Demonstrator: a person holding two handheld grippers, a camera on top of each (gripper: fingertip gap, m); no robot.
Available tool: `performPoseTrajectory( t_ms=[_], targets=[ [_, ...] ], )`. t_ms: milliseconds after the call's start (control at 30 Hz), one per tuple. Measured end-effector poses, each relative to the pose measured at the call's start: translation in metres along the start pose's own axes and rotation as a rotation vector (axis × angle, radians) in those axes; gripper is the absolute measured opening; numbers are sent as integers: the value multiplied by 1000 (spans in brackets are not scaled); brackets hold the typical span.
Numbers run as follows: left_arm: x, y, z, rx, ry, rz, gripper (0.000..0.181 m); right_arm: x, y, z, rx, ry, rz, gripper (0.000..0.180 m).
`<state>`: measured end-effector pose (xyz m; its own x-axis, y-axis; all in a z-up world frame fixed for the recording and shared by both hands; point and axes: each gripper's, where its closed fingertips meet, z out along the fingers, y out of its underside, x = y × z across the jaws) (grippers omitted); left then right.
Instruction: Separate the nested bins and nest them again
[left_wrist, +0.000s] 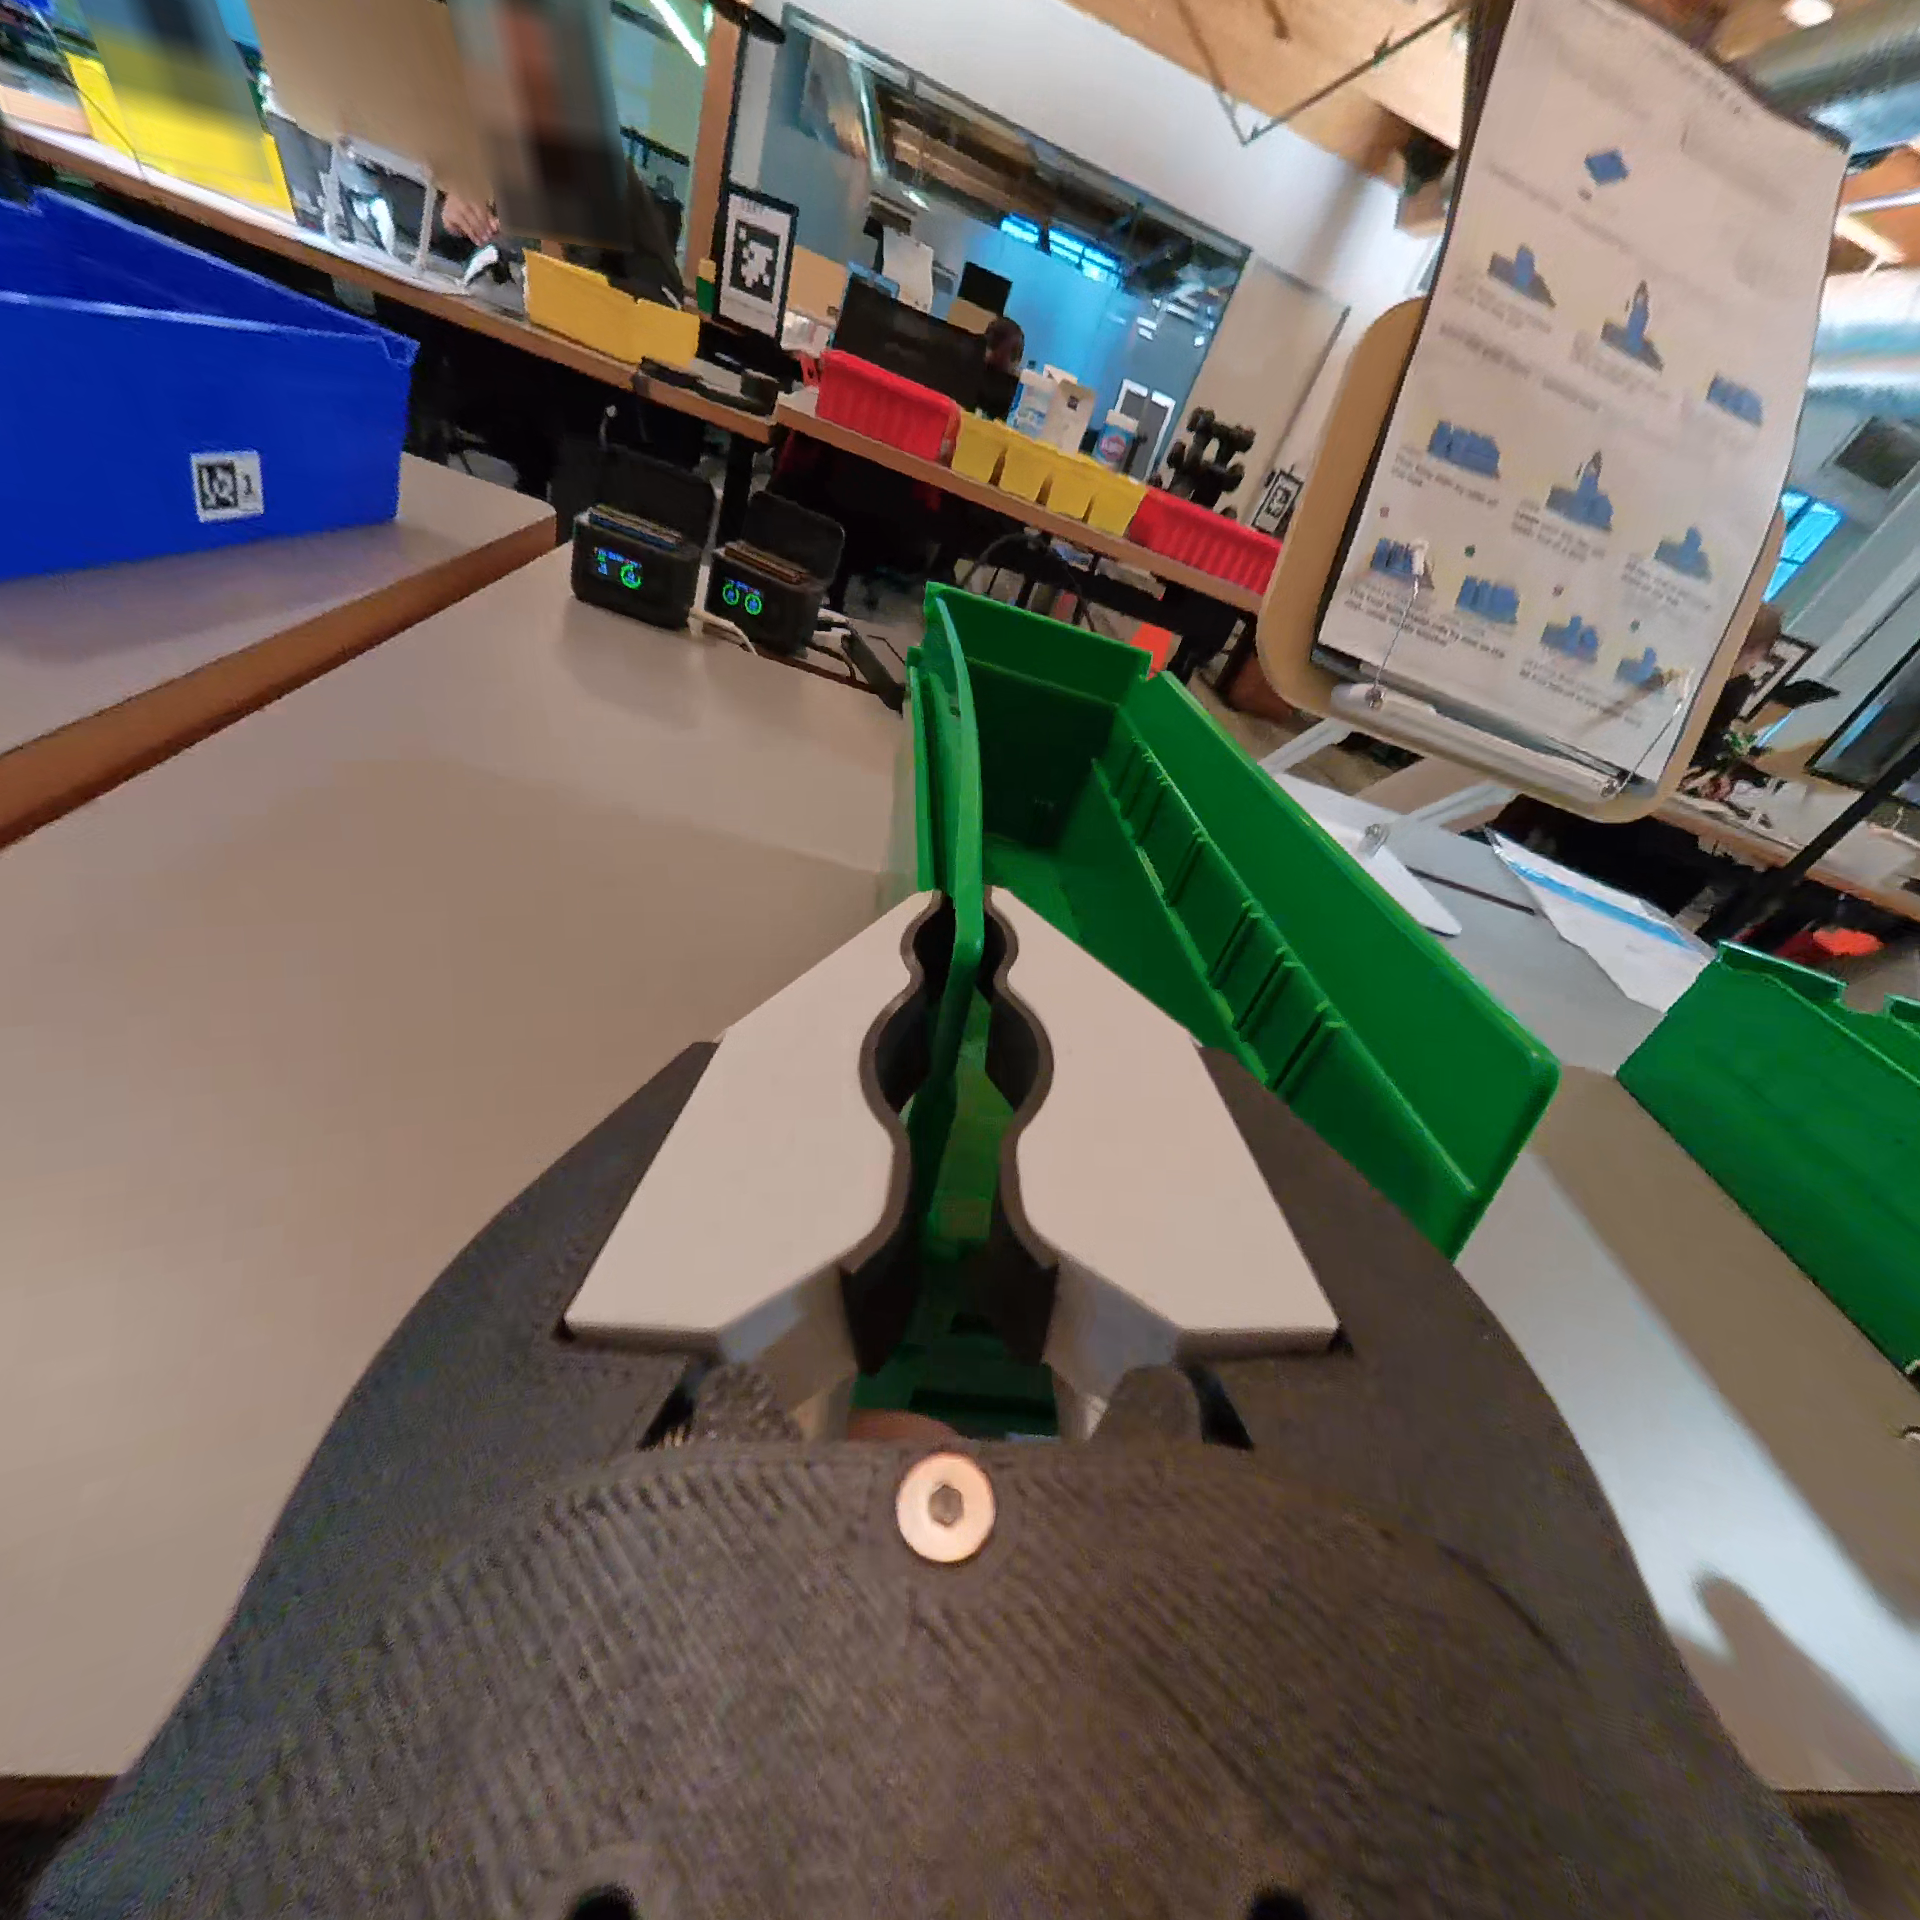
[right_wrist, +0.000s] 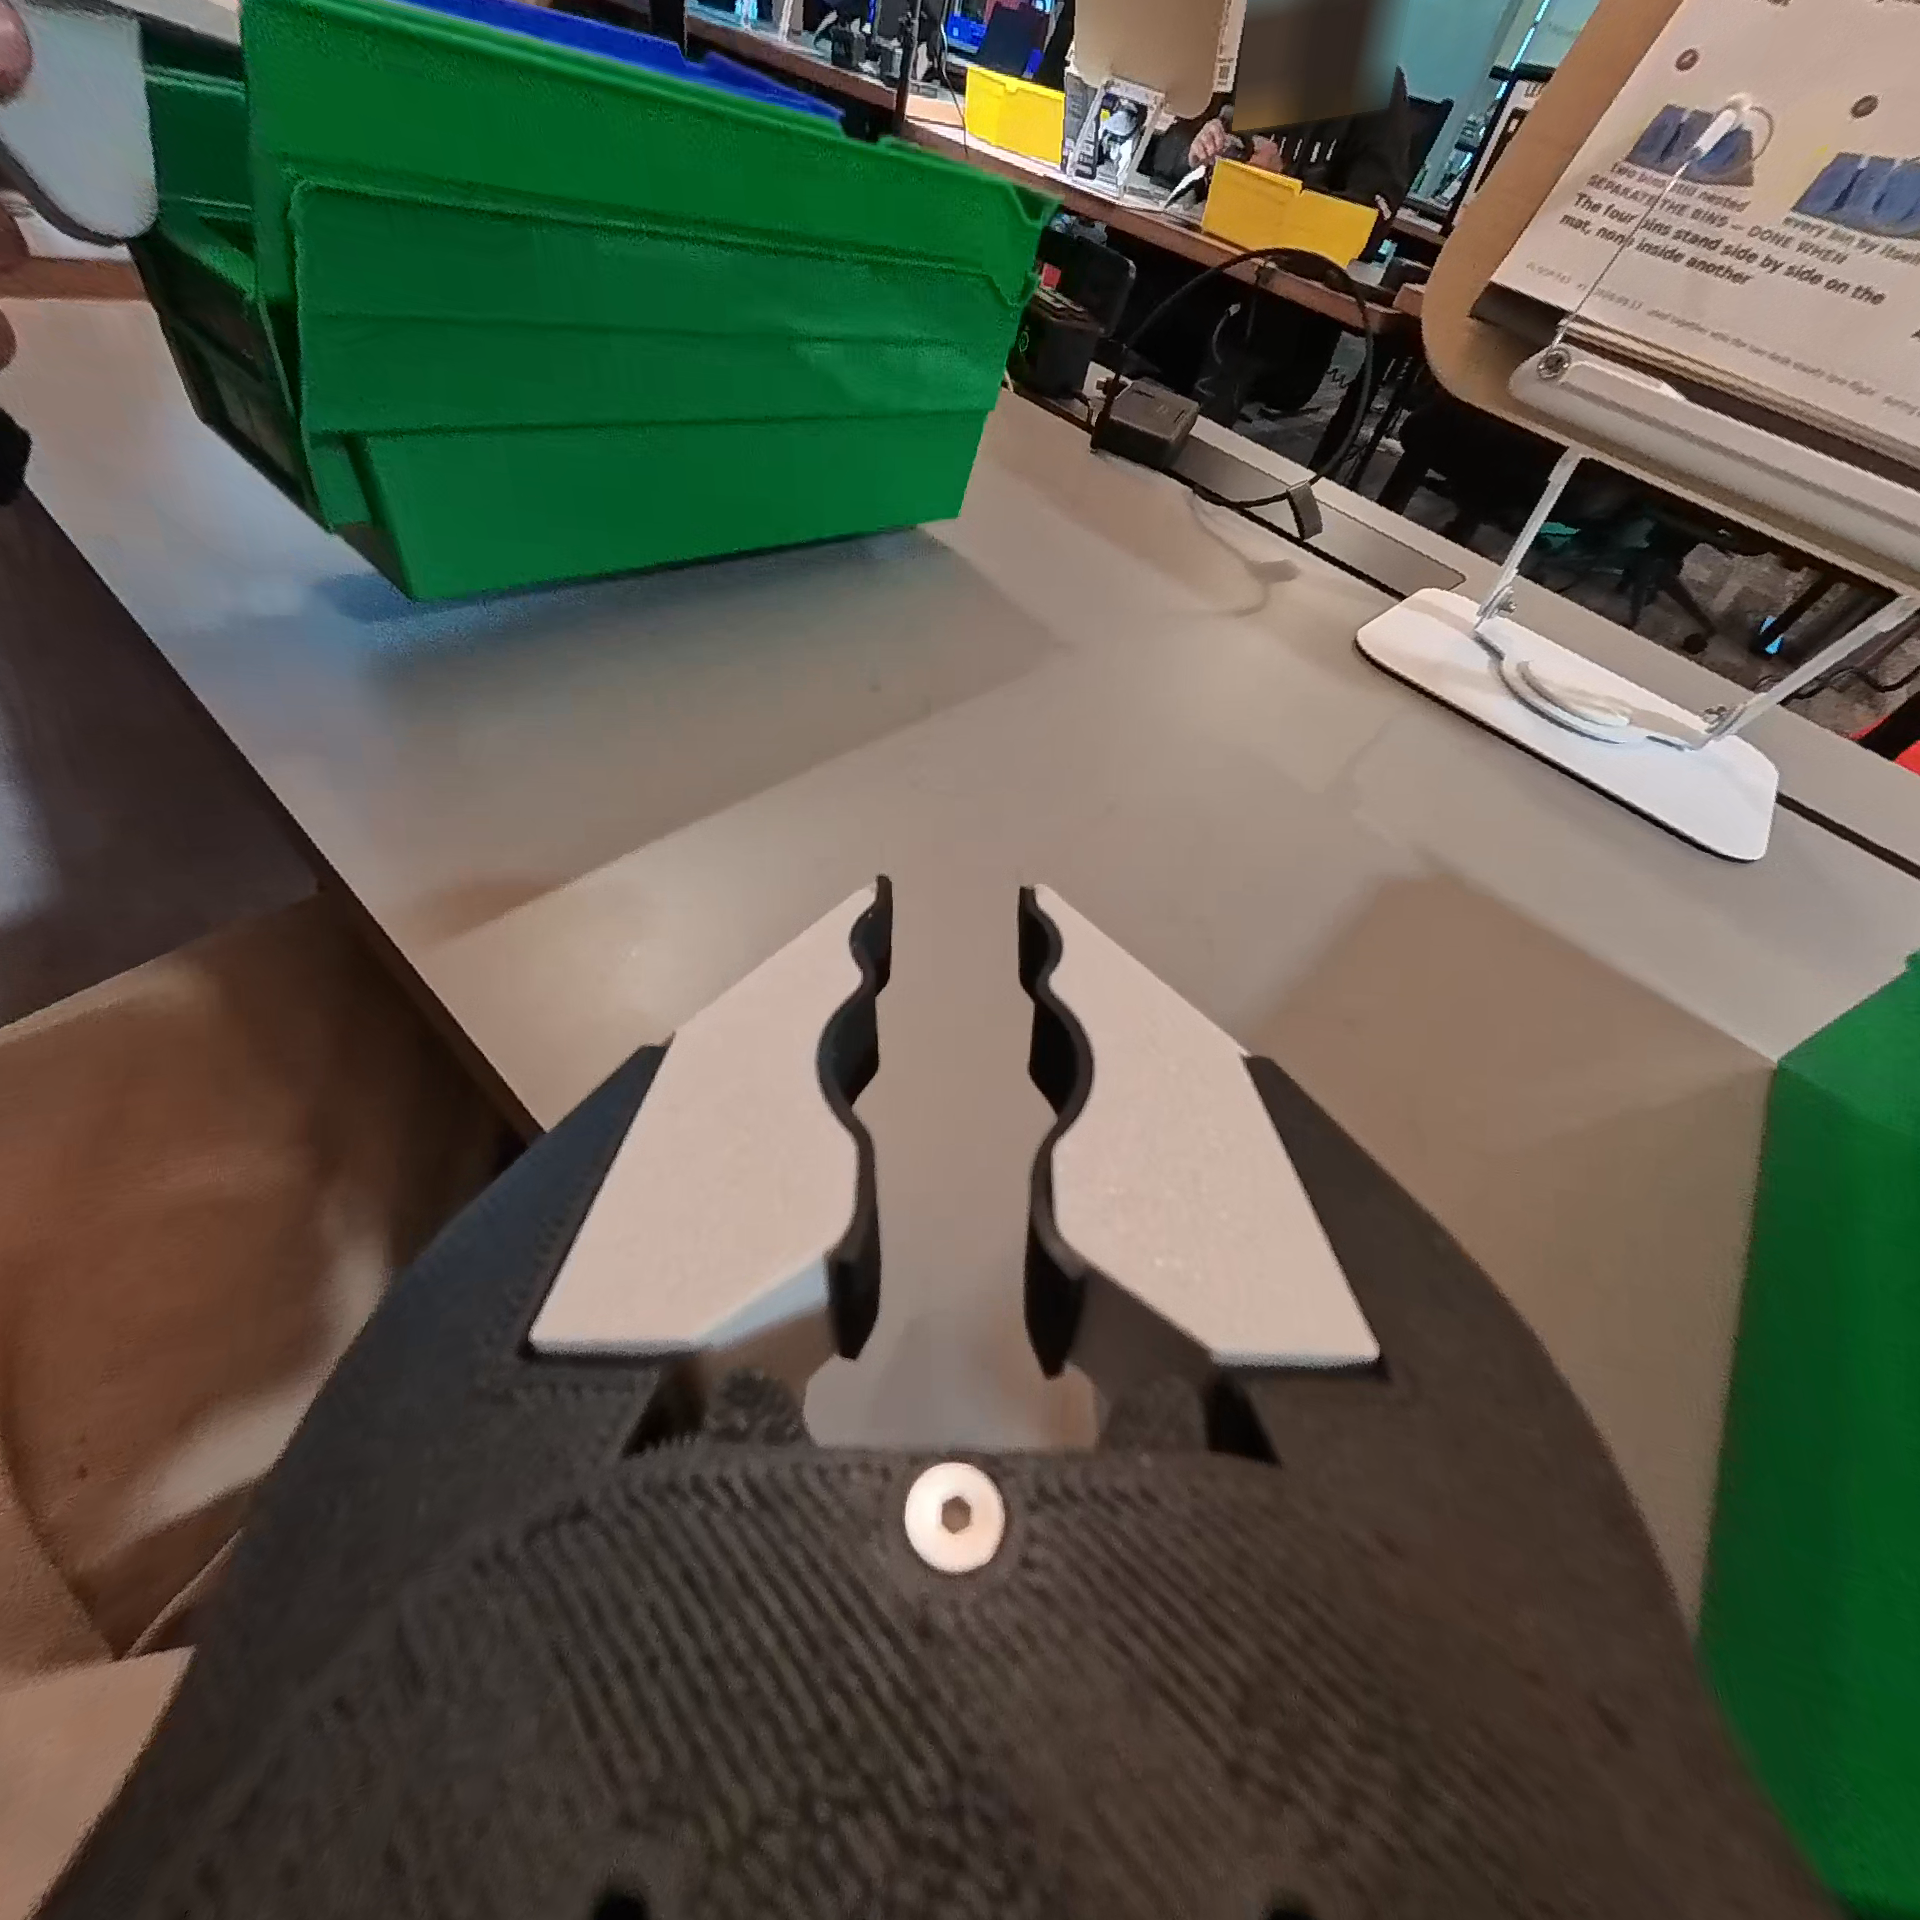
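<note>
My left gripper is clamped on the thin side wall of a glossy green bin that runs ahead of the fingers, ribbed inside. My right gripper is spread, nothing between its wavy black pads, over the matte grey table. The green stack sits ahead-left, tilted. The instruction sheet carries printed text I'm not repeating.

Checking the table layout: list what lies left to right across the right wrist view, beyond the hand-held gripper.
Stack of nested green bins → black power adapter with cable → white stand base → separate green bin at the right edge.
</note>
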<state>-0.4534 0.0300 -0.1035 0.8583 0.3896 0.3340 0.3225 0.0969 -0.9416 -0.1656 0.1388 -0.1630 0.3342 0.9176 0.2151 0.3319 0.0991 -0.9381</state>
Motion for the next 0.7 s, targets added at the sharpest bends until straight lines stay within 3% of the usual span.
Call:
performPoseTrajectory(
  t_ms=[33,267,500,700],
  targets=[
    [2,-3,-1,14,3,13,0,0,0,0,0,0,-2,23],
    [12,-8,-4,49,52,-19,0,-5,-4,3,15,-14,13,23],
    [19,3,-1,20,25,11,0,-80,-74,50,162,-299,252,34],
    [14,-6,-5,56,30,-16,0,-114,-115,99,215,-403,373,38]
  ],
)
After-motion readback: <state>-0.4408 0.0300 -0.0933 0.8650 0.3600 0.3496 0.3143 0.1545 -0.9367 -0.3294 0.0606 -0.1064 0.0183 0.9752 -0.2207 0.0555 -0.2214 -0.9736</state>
